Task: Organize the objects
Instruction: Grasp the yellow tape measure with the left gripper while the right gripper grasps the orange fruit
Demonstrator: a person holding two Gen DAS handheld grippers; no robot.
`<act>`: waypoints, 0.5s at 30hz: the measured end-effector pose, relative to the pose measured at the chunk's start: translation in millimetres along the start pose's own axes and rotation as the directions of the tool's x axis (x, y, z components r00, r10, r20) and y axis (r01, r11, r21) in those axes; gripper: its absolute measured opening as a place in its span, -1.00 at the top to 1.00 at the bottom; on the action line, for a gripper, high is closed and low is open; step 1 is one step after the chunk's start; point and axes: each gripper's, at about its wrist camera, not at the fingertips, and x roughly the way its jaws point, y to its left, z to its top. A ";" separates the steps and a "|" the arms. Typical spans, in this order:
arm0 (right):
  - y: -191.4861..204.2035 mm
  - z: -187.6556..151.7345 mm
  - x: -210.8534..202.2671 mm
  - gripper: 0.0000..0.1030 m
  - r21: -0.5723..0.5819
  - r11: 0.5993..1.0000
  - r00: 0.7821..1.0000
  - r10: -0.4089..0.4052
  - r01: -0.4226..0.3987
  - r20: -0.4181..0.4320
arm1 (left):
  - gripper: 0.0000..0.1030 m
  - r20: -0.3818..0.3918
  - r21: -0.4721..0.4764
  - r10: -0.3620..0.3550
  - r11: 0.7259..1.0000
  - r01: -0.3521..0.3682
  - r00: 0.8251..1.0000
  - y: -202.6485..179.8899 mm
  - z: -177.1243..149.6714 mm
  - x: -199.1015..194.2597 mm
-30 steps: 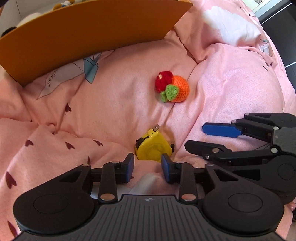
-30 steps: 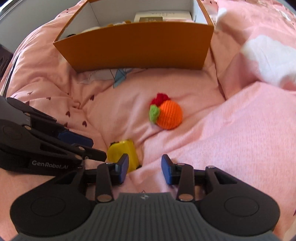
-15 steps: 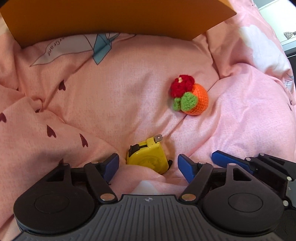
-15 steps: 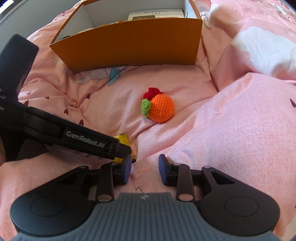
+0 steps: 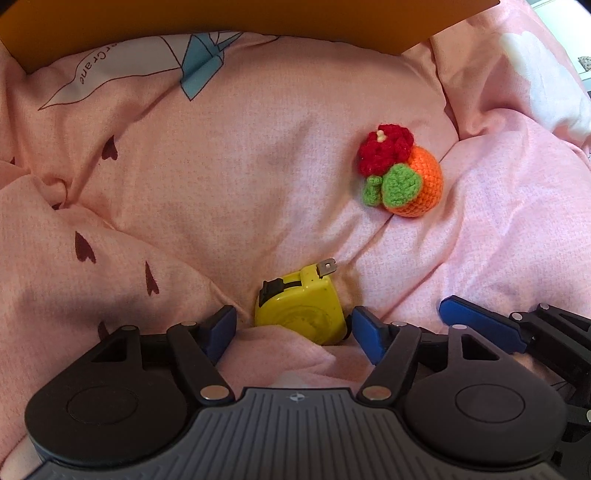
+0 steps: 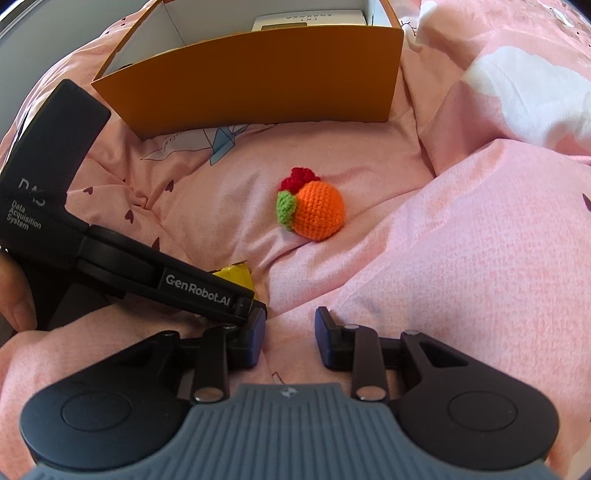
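Our left gripper (image 5: 291, 328) is closing, its blue pads on either side of the yellow tape measure (image 5: 301, 310) but not pressing it; the tape measure lies half sunk in a fold of the pink bedding (image 5: 221, 184). Our right gripper (image 6: 290, 339) hangs just beside it, partly spread and empty. Further out rests the crocheted orange (image 6: 317, 210) with its red flower and green leaf. Beyond stands the orange box (image 6: 258, 81), open-topped, holding a white packet (image 6: 306, 22) against its back wall; the rest is hidden.
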 end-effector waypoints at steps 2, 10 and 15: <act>1.3 -0.3 0.0 0.35 -0.005 1.000 1.000 0.002 -0.002 0.001 | -0.23 -0.001 0.004 0.006 1.000 -0.006 1.000 0.2 -0.7 -0.2; 0.1 1.4 -7.5 0.33 -0.006 1.000 0.999 0.031 -0.031 0.039 | -0.14 0.088 0.020 -0.027 0.999 0.025 0.996 5.0 -6.7 -22.0; 0.6 16.0 -14.2 0.25 -0.050 0.999 0.995 0.016 -0.011 0.098 | -0.14 0.190 0.055 -0.023 0.998 0.012 0.982 5.3 -7.0 -46.5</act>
